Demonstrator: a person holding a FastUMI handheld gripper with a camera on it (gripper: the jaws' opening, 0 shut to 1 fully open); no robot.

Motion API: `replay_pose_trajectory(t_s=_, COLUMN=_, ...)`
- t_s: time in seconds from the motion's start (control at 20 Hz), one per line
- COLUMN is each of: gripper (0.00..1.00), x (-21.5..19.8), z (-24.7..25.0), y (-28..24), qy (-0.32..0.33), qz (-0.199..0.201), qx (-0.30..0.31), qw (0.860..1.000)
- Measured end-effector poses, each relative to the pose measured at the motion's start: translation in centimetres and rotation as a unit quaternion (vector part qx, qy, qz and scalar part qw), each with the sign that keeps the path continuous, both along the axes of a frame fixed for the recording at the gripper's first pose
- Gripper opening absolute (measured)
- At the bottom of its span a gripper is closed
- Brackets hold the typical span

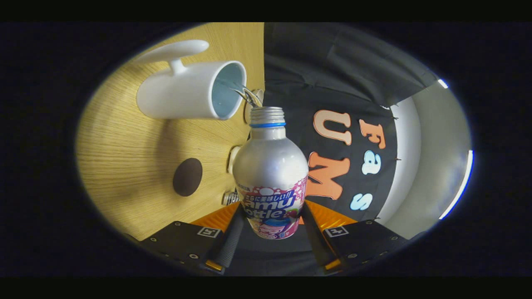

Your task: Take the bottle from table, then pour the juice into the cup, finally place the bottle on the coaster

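Note:
A silver bottle (pixel 270 166) with a pink and blue label sits between my fingers, and my gripper (pixel 271 228) is shut on its lower body. The view is rolled on its side, so the bottle is tipped toward the white cup (pixel 187 93). Its uncapped threaded neck points at the cup's mouth, and a thin clear stream (pixel 245 93) runs from the neck into the cup. The cup stands on the wooden table (pixel 124 158), its handle on the side away from the bottle. A dark brown round coaster (pixel 187 177) lies on the table beside the bottle's body, apart from the cup.
The table's edge runs just behind the bottle's neck, with the black cloth wall beyond it. Small whitish and metallic fittings (pixel 232 166) show at that edge next to the bottle. A pale wall with a light strip (pixel 457 195) lies past the cloth.

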State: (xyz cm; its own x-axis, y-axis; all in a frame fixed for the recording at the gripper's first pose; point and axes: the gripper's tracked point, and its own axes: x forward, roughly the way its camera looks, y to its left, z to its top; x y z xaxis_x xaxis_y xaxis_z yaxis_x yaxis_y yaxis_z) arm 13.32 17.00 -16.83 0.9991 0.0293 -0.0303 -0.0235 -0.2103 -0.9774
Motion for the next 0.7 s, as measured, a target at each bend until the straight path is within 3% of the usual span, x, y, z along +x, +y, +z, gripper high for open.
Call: replay_pose_trajectory(t_s=0.7, gripper=0.75, x=-0.43, z=0.84, y=0.48, qy=-0.014, qz=0.005, qx=-0.022, qw=1.000)
